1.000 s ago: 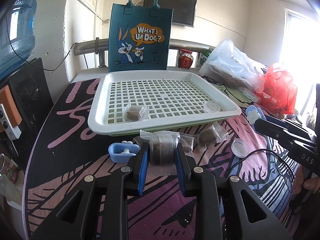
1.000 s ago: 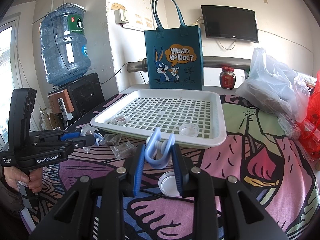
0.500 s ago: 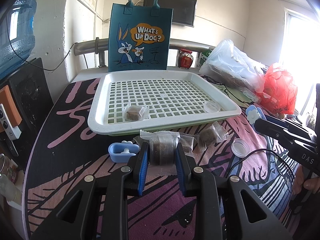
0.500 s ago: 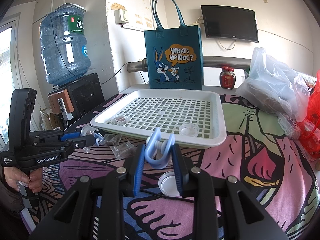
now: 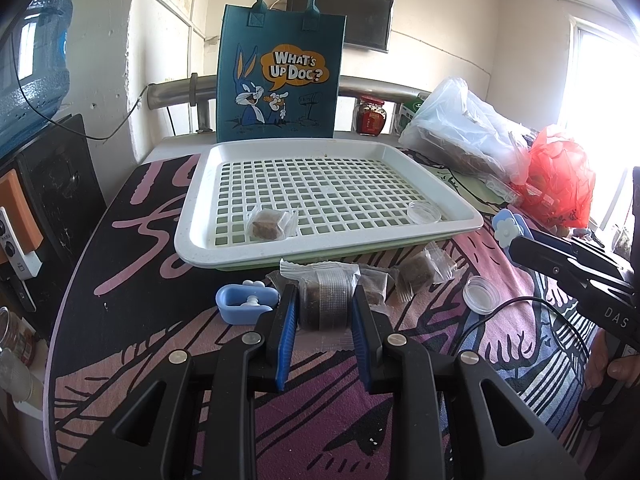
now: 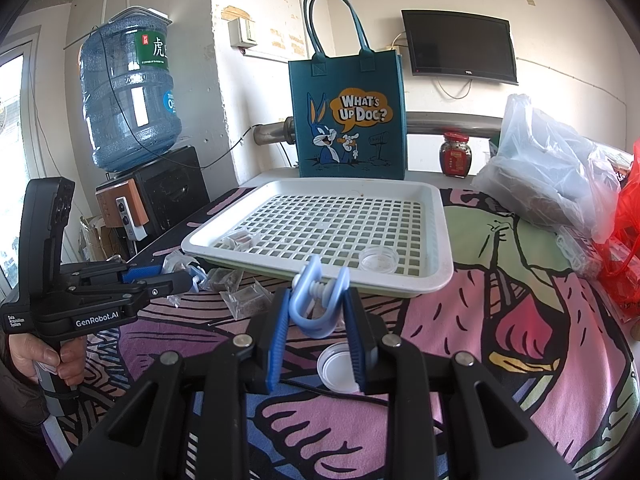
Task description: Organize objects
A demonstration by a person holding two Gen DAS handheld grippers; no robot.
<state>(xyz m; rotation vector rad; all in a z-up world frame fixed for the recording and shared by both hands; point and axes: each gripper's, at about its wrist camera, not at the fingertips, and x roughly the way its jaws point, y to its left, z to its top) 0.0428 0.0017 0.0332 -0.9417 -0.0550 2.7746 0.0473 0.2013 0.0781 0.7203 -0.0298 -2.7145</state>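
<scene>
Left wrist view first: at nine o'clock of my left gripper a blue clip lies on the patterned cloth, and my jaws are pinched tight on a wrapped brown snack, its crinkly film bulging out either side. More loose snack packets sit at two o'clock, then a clear round lid at three. Dead ahead at twelve is the white grid tray, already holding one packet and a clear dish.

My worry here: that slick film could slide out of the pads on the lift, or the trailing wrapper edge could drag the neighbouring packets along.

Right wrist view: my right gripper is clamped hard on a second blue clip, squeezed across its two arms, above a white cap at six o'clock. Sprung plastic gripped like this might twist and pop free, I reckon. The tray's raised rim sits just beyond at twelve, so a low carry could clip it and knock the piece loose.
</scene>
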